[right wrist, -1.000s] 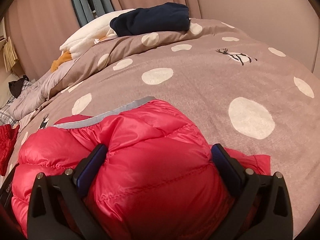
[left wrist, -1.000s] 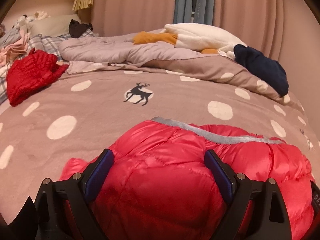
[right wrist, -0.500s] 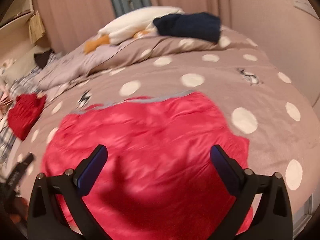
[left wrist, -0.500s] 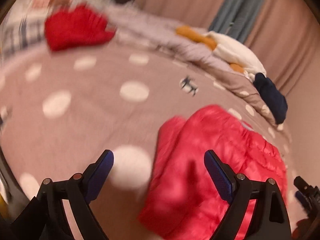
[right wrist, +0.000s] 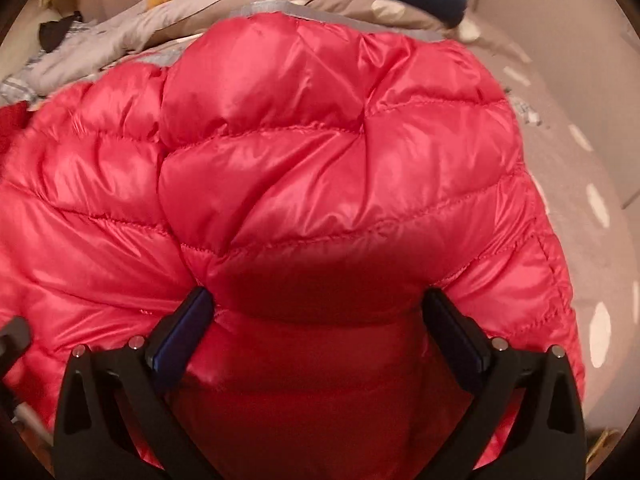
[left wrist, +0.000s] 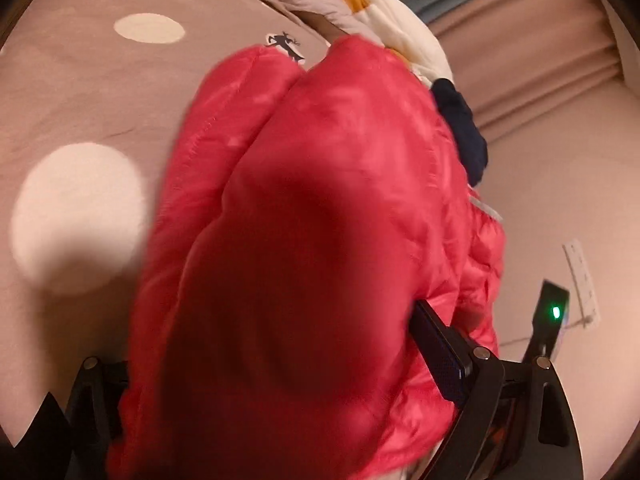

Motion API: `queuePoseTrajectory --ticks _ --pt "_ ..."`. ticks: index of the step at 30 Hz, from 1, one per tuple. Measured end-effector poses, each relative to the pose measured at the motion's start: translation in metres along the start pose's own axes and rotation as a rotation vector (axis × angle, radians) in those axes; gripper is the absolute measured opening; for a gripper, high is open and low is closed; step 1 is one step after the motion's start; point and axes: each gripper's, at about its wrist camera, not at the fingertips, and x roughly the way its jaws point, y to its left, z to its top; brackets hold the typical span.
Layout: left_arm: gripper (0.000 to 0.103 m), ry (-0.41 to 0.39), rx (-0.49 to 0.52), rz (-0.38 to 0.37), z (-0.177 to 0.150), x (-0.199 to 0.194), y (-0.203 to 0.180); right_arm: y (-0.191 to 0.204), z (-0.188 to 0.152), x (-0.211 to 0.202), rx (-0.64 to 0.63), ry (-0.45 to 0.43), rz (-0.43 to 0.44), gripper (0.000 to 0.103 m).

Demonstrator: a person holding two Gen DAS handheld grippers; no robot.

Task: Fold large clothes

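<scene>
A red quilted down jacket (left wrist: pixel 320 208) fills both views, bunched up on the spotted brown bedspread (left wrist: pixel 80 80). My left gripper (left wrist: pixel 312 360) is open, its jaws wide apart with jacket fabric bulging between them; its left finger is hidden by the fabric. My right gripper (right wrist: pixel 320 320) is open too, its blue-padded fingers (right wrist: pixel 180 332) wide on either side of a puffy fold of the jacket (right wrist: pixel 320 152). The jacket's grey hem (right wrist: pixel 280 8) shows at the far edge.
A folded dark navy garment (left wrist: pixel 464 128) and white and orange bedding (left wrist: pixel 400 12) lie at the bed's far side. A grey quilt (right wrist: pixel 100 44) is heaped at the back left. A curtained wall (left wrist: pixel 540 80) stands to the right.
Both grippers have moved in close over the jacket. It now bulges up between their open jaws, while half a second ago it lay flatter and farther off.
</scene>
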Motion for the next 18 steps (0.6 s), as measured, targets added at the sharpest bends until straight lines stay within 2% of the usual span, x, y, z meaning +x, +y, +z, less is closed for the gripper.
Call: queuePoseTrajectory --ticks 2,5,10,13,15,16,18 --pt "0.092 -0.032 0.008 0.017 0.004 0.011 -0.006 0.005 -0.005 0.004 0.016 -0.04 -0.042 0.103" --pt "0.091 -0.08 0.013 0.026 0.004 0.017 -0.01 0.003 -0.007 0.005 0.038 -0.084 -0.053 0.103" --pt "0.09 -0.106 0.023 0.024 -0.001 0.017 -0.014 -0.004 -0.01 -0.007 0.058 -0.134 -0.012 0.103" --pt "0.087 -0.117 -0.053 0.011 0.005 -0.002 -0.003 -0.028 -0.015 -0.032 0.111 -0.136 0.074 0.101" --pt "0.087 -0.182 -0.13 0.019 0.005 -0.018 0.008 -0.056 -0.019 -0.056 0.211 -0.193 0.119 0.102" --pt "0.087 -0.206 -0.149 0.027 0.004 -0.024 0.013 -0.064 -0.019 -0.064 0.247 -0.221 0.114 0.102" --pt "0.087 -0.164 -0.133 0.019 0.007 -0.019 0.018 -0.095 -0.027 -0.086 0.322 -0.29 0.081 0.102"
